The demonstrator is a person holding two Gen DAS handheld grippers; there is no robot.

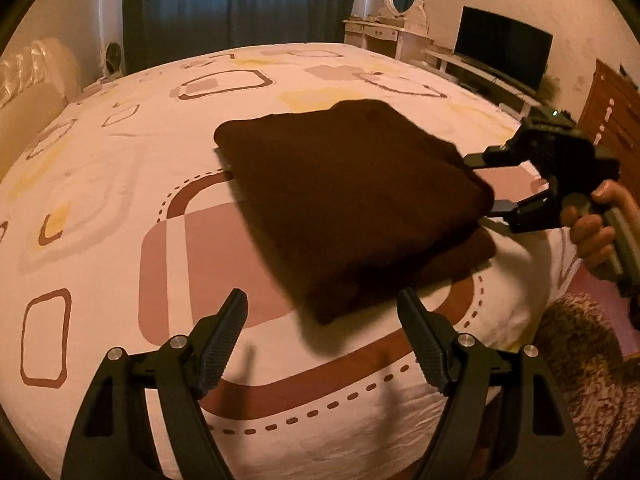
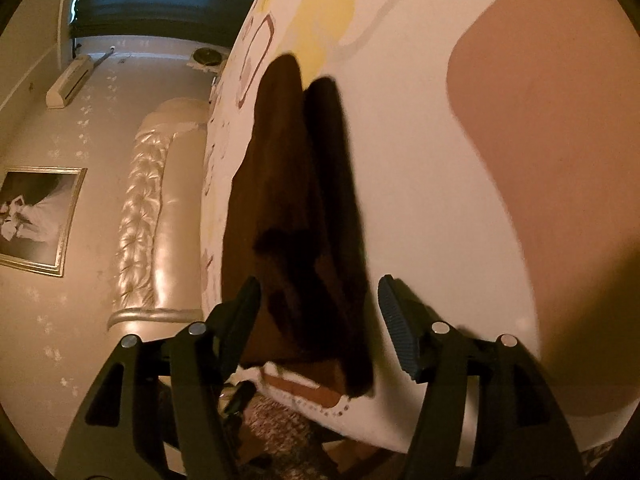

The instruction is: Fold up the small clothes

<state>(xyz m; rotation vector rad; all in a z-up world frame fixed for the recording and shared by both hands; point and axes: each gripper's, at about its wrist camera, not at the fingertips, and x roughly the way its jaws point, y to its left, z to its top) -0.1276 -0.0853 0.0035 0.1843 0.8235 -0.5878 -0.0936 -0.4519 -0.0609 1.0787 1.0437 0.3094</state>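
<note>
A dark brown folded garment (image 1: 352, 200) lies on the patterned bed sheet (image 1: 120, 184); its lower layer sticks out at the right edge. My left gripper (image 1: 322, 320) is open and empty, just short of the garment's near corner. My right gripper (image 1: 486, 184) comes in from the right at the garment's right edge, jaws apart, one finger above and one below the fold. In the right wrist view the garment (image 2: 296, 208) stretches ahead between that open gripper's (image 2: 320, 300) fingers, seen edge-on and blurred.
The bed edge is at the right, with a mottled rug (image 1: 588, 360) on the floor beside it. A padded headboard (image 2: 152, 216) stands at the left. A dresser with mirror (image 1: 400, 12) and a TV (image 1: 504, 52) stand behind the bed.
</note>
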